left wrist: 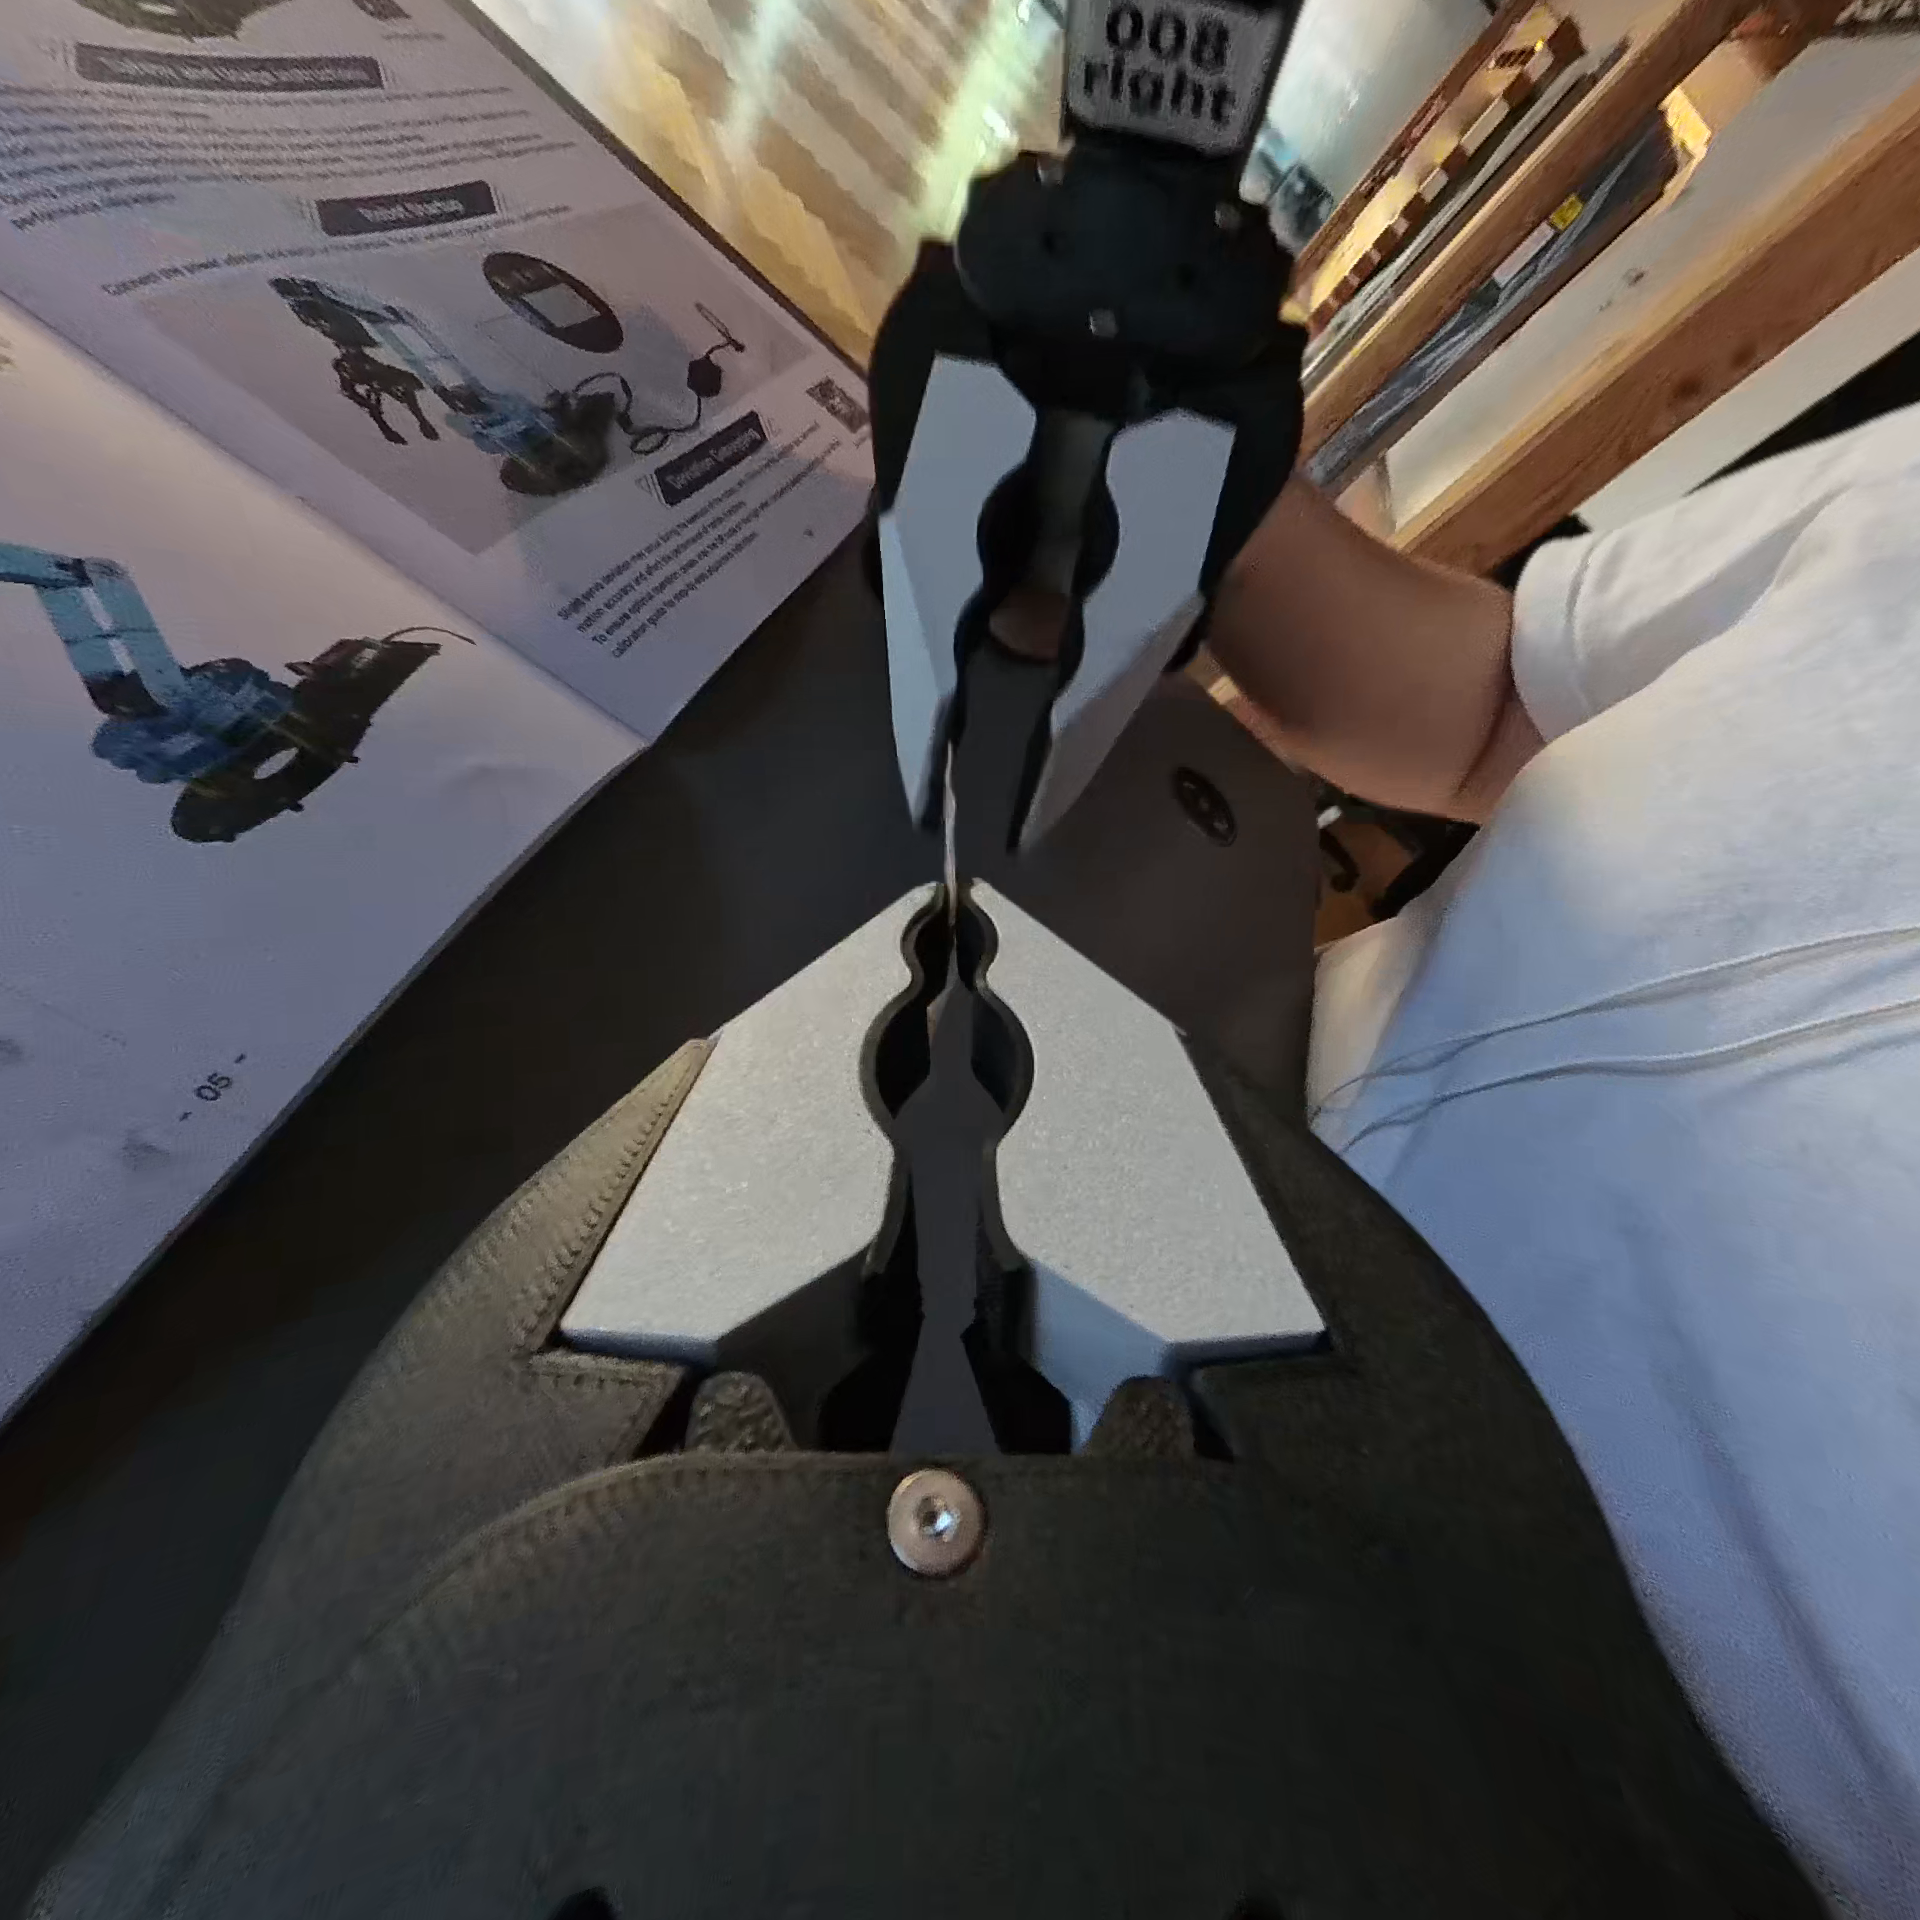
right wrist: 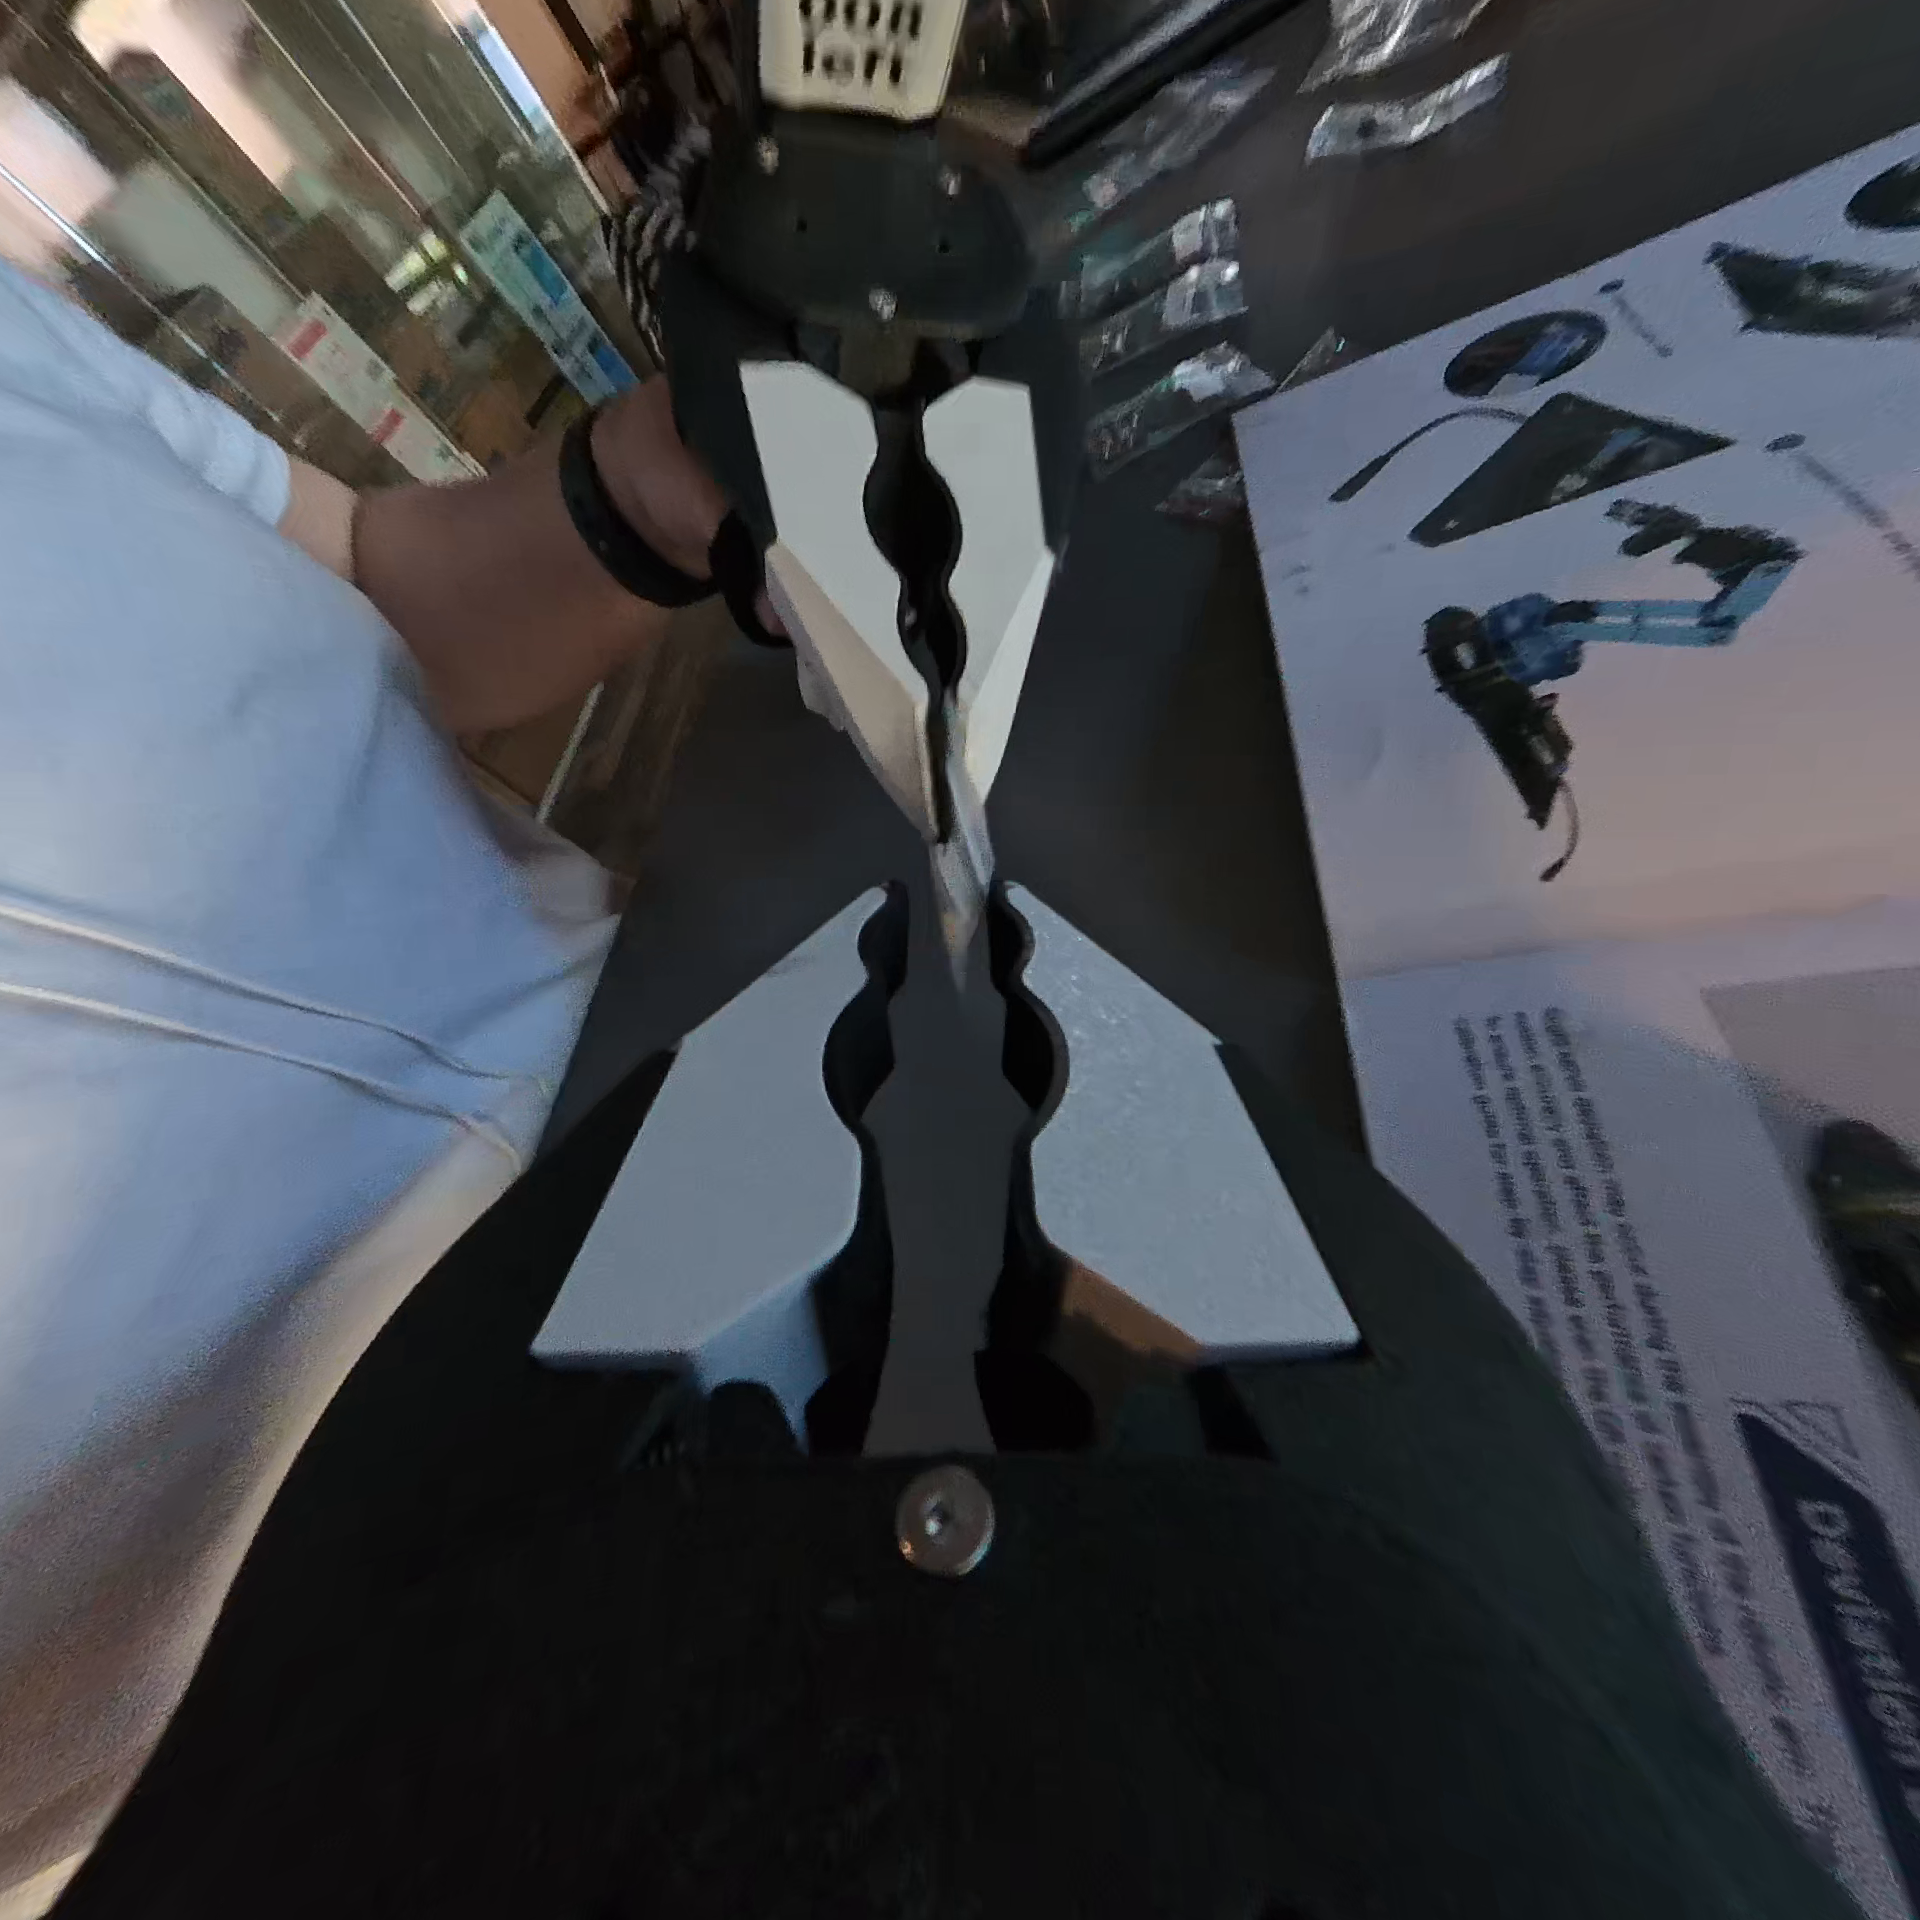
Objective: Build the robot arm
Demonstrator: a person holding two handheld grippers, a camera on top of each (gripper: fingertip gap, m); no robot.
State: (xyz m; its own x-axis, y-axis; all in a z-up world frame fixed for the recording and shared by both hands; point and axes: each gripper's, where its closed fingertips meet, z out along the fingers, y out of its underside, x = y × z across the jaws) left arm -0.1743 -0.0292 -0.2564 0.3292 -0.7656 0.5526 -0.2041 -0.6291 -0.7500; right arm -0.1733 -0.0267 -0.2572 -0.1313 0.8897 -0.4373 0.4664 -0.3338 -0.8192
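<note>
My two grippers face each other tip to tip above a dark table [left wrist: 675, 883]. My left gripper [left wrist: 951, 909] is shut on a thin white strip [left wrist: 952, 831], seen edge-on. The strip reaches forward between the fingers of my right gripper [left wrist: 971, 831]. In the right wrist view, my right gripper [right wrist: 948, 894] has its jaws a little apart. The strip [right wrist: 961, 920] lies in that gap close to the right finger, and its far end is pinched in the left gripper [right wrist: 945, 821]. I cannot tell what the strip is.
An open printed manual [left wrist: 312, 520] with pictures of a blue robot arm lies on the table beside the grippers; it also shows in the right wrist view [right wrist: 1610, 831]. Several small plastic bags [right wrist: 1174, 301] lie beyond it. A person's white shirt [left wrist: 1662, 935] and forearm [left wrist: 1371, 665] are close by. Wooden shelves [left wrist: 1558, 312] stand behind. Less than 4 cm separates the two grippers' tips.
</note>
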